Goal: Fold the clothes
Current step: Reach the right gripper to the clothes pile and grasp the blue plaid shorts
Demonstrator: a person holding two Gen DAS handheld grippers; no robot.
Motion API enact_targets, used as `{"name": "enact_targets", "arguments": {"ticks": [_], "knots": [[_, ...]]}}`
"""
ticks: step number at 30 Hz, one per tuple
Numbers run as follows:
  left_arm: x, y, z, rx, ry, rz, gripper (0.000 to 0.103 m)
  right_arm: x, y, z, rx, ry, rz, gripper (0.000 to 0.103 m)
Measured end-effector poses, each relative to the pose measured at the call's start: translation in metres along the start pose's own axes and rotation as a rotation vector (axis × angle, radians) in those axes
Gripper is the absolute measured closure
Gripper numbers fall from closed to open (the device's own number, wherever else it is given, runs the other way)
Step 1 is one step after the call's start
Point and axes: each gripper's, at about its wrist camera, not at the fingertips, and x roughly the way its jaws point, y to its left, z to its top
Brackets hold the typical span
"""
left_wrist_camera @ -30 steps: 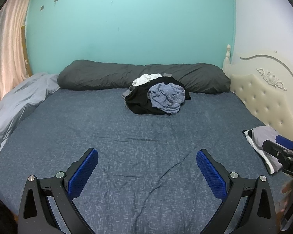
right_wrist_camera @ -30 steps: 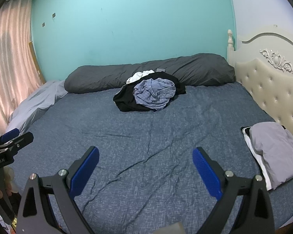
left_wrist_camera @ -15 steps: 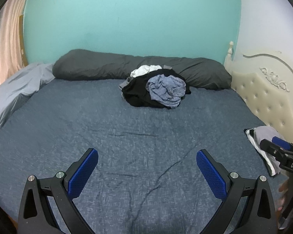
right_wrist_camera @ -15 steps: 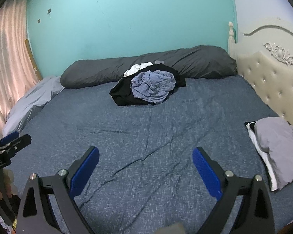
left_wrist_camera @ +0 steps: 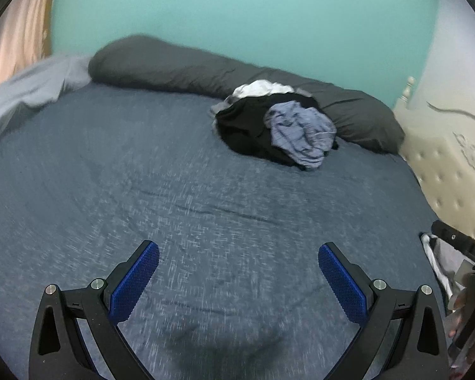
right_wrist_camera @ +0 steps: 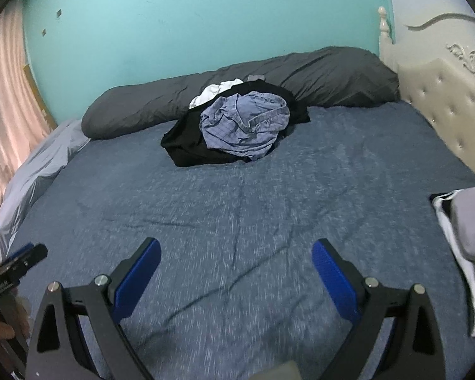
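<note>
While both tools advance over the bed, the left gripper [left_wrist_camera: 238, 280] and the right gripper [right_wrist_camera: 236, 277] hang with jaws spread wide and nothing between the blue pads [left_wrist_camera: 135, 281]; each also shows at the edge of the other's view. Compared with the view a second ago, the pile [right_wrist_camera: 237, 123] of unfolded clothes looms larger and nearer in both cameras, and the left view has swung so that the pile sits right of centre; streaked fabric texture marks motion in progress. Beneath the grippers lies only bare sheet [right_wrist_camera: 237, 209], creased but free of garments. The pile rests at the far side of the bed, touching the long grey bolster [right_wrist_camera: 332, 76]: a crumpled blue garment [right_wrist_camera: 243, 126] on top, a black garment [right_wrist_camera: 186, 145] under it, a white one [right_wrist_camera: 215, 90] behind. At the right edge, beside the padded headboard [right_wrist_camera: 452, 114], lies a grey folded piece [right_wrist_camera: 471, 221] over a striped one, apparently finished work. The change reads as an approach: the reach to the pile is under way, no garment is yet held, and the blue garment looks the likeliest first pick. The pile remains well apart from both grippers.
</note>
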Motion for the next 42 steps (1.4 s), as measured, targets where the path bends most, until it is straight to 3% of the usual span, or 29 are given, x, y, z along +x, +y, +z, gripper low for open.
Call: {"name": "enact_targets", "arguments": {"ticks": [11, 20, 23, 25, 33, 42], "knots": [[0.112, 0.033, 0.032, -0.041, 0.050, 0.046, 0.000, 0.138, -0.006, 0.053, 0.021, 0.039, 0.019, 0.006], [0.191, 0.035, 0.074, -0.055, 0.072, 0.046, 0.000, 0.237, -0.014, 0.098, 0.017, 0.041, 0.035, 0.006], [0.215, 0.034, 0.083, -0.051, 0.079, 0.051, 0.000, 0.267, -0.020, 0.111, 0.059, 0.055, 0.088, 0.006], [0.228, 0.037, 0.088, -0.060, 0.085, 0.054, 0.000, 0.289, -0.022, 0.119, 0.074, 0.076, 0.122, 0.006], [0.278, 0.047, 0.106, -0.091, 0.097, 0.068, 0.000, 0.360, -0.010, 0.148, 0.056, 0.092, 0.129, 0.006], [0.305, 0.060, 0.120, -0.086, 0.098, 0.079, 0.000, 0.421, 0.008, 0.167, 0.066, 0.122, 0.097, 0.020]]}}
